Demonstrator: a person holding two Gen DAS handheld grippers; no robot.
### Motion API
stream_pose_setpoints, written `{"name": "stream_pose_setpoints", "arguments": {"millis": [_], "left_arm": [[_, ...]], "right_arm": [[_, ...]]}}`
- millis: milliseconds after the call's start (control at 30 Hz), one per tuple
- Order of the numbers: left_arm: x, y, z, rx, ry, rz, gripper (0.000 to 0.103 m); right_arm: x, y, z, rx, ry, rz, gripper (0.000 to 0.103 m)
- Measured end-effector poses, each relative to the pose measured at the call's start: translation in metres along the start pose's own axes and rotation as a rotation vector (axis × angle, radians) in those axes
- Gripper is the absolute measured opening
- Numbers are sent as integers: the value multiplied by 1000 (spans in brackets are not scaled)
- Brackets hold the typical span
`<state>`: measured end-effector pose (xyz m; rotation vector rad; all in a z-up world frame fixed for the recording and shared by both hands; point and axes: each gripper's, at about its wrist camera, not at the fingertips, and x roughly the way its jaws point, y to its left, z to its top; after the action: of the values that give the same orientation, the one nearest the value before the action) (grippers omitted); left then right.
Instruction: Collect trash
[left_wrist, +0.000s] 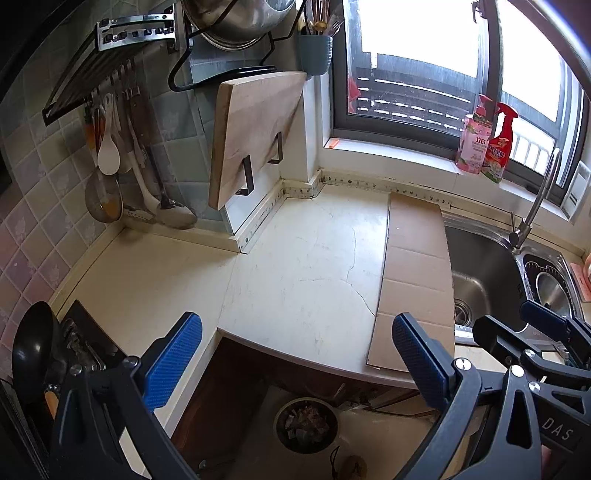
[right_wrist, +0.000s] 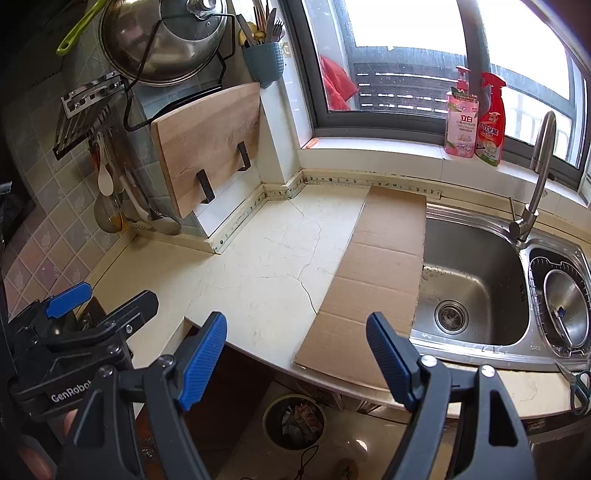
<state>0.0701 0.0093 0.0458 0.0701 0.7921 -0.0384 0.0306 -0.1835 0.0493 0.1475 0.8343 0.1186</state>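
A flat strip of brown cardboard (left_wrist: 413, 280) (right_wrist: 376, 280) lies on the cream counter (left_wrist: 295, 266) (right_wrist: 258, 280), beside the sink. Its near end hangs slightly over the counter's front edge. Below the counter, on the floor, stands a round bin (left_wrist: 277, 424) (right_wrist: 266, 421) with crumpled scraps inside. My left gripper (left_wrist: 295, 320) hovers open in front of the counter edge, above the bin, holding nothing. My right gripper (right_wrist: 296, 318) is open too and empty, with the cardboard's near end just beyond its right finger. Each gripper shows at the edge of the other's view, left gripper (right_wrist: 118, 295) and right gripper (left_wrist: 504, 317).
A steel sink (left_wrist: 480, 273) (right_wrist: 469, 280) with a faucet (right_wrist: 535, 184) sits to the right. Two bottles (right_wrist: 472, 118) stand on the window sill. A wooden cutting board (left_wrist: 255, 136) and hanging utensils (left_wrist: 110, 155) line the wall. A black wok (left_wrist: 33, 347) is at left, and scissors (right_wrist: 578, 387) lie at right.
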Motion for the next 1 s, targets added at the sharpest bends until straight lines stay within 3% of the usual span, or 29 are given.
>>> {"name": "stream_pose_setpoints", "arguments": {"millis": [1000], "left_arm": [[-7, 1, -14, 45, 33, -4, 102]], "right_arm": [[-7, -2, -17, 8, 21, -1, 79]]}}
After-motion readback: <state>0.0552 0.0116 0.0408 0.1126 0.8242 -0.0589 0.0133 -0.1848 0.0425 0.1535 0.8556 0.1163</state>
